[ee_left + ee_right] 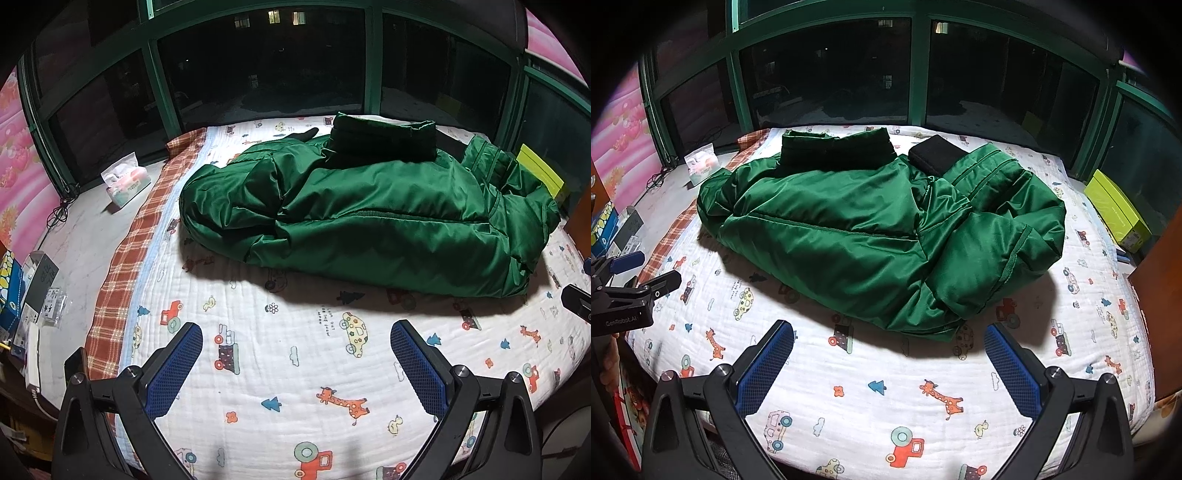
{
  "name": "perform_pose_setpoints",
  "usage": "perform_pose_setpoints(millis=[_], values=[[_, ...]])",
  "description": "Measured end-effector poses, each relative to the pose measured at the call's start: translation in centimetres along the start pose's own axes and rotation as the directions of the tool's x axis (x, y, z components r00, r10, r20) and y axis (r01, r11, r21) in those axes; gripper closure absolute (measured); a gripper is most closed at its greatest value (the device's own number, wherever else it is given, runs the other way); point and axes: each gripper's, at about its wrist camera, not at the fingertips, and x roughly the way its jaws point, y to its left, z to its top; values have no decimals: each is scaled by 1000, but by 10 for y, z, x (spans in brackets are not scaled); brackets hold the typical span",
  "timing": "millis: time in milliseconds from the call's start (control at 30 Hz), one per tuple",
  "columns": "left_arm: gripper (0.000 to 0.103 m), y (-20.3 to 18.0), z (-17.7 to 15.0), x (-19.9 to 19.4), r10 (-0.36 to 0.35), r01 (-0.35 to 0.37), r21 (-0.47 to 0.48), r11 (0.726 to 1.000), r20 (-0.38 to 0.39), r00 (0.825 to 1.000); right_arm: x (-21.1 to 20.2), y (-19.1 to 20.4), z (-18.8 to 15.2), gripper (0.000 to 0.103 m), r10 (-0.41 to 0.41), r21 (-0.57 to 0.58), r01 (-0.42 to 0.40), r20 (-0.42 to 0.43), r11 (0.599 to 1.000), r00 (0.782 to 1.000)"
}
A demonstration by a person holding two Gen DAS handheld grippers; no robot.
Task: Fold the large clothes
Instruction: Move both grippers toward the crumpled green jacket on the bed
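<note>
Here, nearest to me, both tools are released and grasp nothing. My left gripper [295,363] has its blue-padded fingers [173,369] spread wide over bare quilt, and my right gripper [888,365] is spread the same way, with nothing between either pair.

Under and just ahead of both sets of fingers lies a white quilt [871,417] printed with cars, giraffes and trees. This strip of quilt is open room for moving.

Beyond the fingertips lies the green padded coat [849,236], a large, puffy garment bunched into a long mound across the bed. From the right wrist its near hem comes close to the gap between the fingers; from the left wrist it lies farther ahead and toward the right finger. Its collar [834,147] is at the far side, and a dark cuff [936,153] rests beside it. I judge the folding to be partly done at most: the sides look drawn inward, but the bundle is loose and uneven, so I think flattening and further folds remain.

Past the left finger, a plaid border [122,288] marks the quilt's edge, then a tissue pack [127,184] on a sill. Past the right finger sits a yellow-green box [1115,214]. Farthest away, dark windows [827,66] close off the bed.
</note>
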Motion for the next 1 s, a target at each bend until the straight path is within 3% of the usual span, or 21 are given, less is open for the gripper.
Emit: perform_pose_setpoints(millis=[600,1000], values=[[0,0,5,14,-23,23,6,1000,-32,999,10,3,4,0,13,-16,-13,-19,1000,1000],[0,0,25,21,-37,37,40,999,-21,999,17,2,14,0,29,-45,-29,-19,999,999]])
